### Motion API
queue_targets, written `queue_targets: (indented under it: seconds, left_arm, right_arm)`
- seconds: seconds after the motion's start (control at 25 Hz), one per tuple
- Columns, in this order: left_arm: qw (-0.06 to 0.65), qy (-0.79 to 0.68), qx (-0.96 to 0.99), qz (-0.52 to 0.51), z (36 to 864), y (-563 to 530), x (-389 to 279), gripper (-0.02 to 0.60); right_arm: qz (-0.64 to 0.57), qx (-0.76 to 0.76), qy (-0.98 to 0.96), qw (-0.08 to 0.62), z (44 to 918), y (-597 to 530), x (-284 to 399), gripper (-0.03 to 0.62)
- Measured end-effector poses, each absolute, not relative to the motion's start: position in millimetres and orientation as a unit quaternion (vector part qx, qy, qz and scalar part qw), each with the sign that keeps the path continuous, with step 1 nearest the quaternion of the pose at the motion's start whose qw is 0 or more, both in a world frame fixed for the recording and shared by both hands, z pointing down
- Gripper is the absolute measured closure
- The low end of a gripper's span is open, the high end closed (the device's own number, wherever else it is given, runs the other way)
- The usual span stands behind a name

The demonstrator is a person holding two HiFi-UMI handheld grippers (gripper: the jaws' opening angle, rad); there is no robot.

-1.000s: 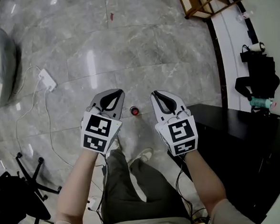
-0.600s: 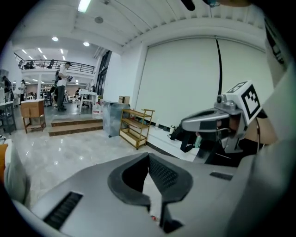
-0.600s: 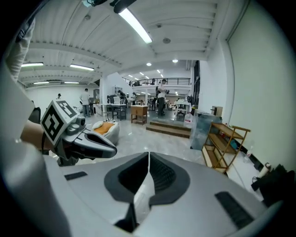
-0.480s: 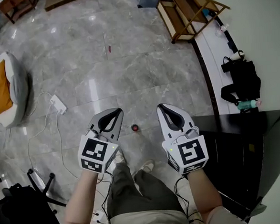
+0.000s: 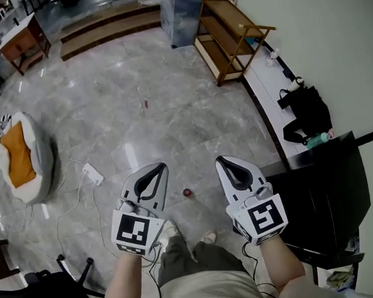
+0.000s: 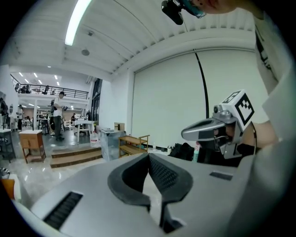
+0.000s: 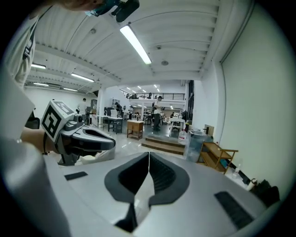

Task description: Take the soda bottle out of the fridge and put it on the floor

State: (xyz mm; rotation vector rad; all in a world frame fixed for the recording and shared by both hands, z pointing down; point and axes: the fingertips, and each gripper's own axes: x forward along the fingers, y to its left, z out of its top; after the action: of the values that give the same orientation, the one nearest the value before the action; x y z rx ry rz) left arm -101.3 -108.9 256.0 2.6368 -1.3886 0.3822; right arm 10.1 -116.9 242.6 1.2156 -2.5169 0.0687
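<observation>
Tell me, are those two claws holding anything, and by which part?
Nothing is held. The left gripper and the right gripper both have their jaws shut together, with nothing between them.

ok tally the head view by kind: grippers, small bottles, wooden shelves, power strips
grippers: 2, left and right
small bottles: 2, soda bottle on the floor, green bottle by the wall
wooden shelves: 1, shelf
power strips: 1, strip
total: 6
</observation>
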Motion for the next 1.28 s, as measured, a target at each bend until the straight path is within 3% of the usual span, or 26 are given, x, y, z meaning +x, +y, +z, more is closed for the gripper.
queue_targets:
  seconds: [0.44, 1.28]
  left_arm:
    - [0.001, -0.455, 0.886, 0.088, 142, -57, -94, 0.575]
    - [-0.074, -0.422, 0.9, 0.077, 55, 8, -75, 0.575]
  right_arm:
    - [-0.045, 0.443, -0.89, 0.098, 114, -76, 20, 0.598]
    - [-0.084, 0.449, -0.889, 0.016, 14, -4, 32, 0.597]
